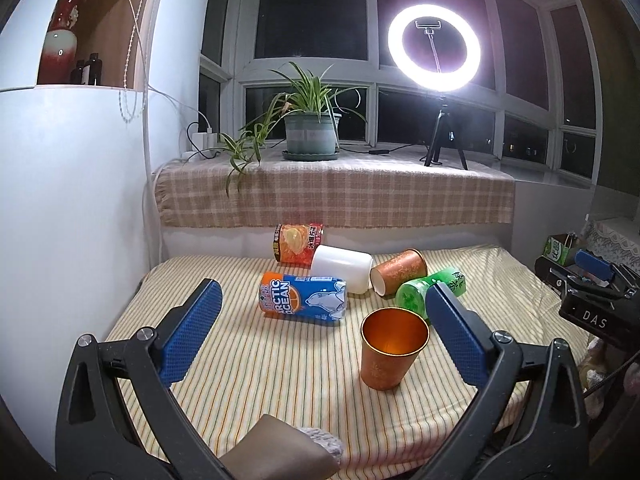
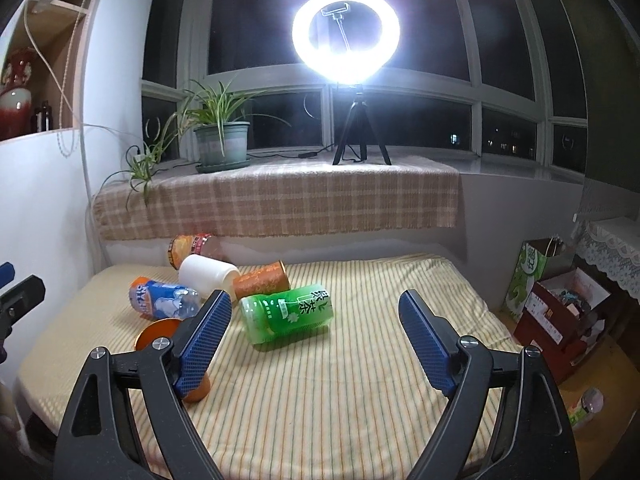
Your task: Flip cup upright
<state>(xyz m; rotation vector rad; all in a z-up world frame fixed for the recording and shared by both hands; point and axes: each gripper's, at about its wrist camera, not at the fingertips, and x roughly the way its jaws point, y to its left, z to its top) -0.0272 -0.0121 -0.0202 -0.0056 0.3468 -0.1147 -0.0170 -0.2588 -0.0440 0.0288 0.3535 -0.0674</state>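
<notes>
An orange metal cup (image 1: pixel 391 347) stands upright on the striped table, mouth up, just inside my left gripper's right finger. In the right wrist view it (image 2: pixel 157 332) is mostly hidden behind the left finger. A second orange cup (image 1: pixel 399 271) (image 2: pixel 262 280) lies on its side further back. A white cup (image 1: pixel 341 269) (image 2: pixel 208 274) also lies on its side. My left gripper (image 1: pixel 322 304) is open and empty above the table's front. My right gripper (image 2: pixel 316 312) is open and empty, with a green bottle (image 2: pixel 289 312) lying beyond it.
A blue Arctic Ocean bottle (image 1: pixel 304 298), the green bottle (image 1: pixel 430 286) and an orange-labelled bottle (image 1: pixel 298 243) lie on the striped cloth (image 2: pixel 340 392). A plaid-covered sill (image 1: pixel 336 196) behind holds a potted plant (image 1: pixel 311 134) and a ring light (image 1: pixel 434 48). Boxes (image 2: pixel 560 320) stand at the right.
</notes>
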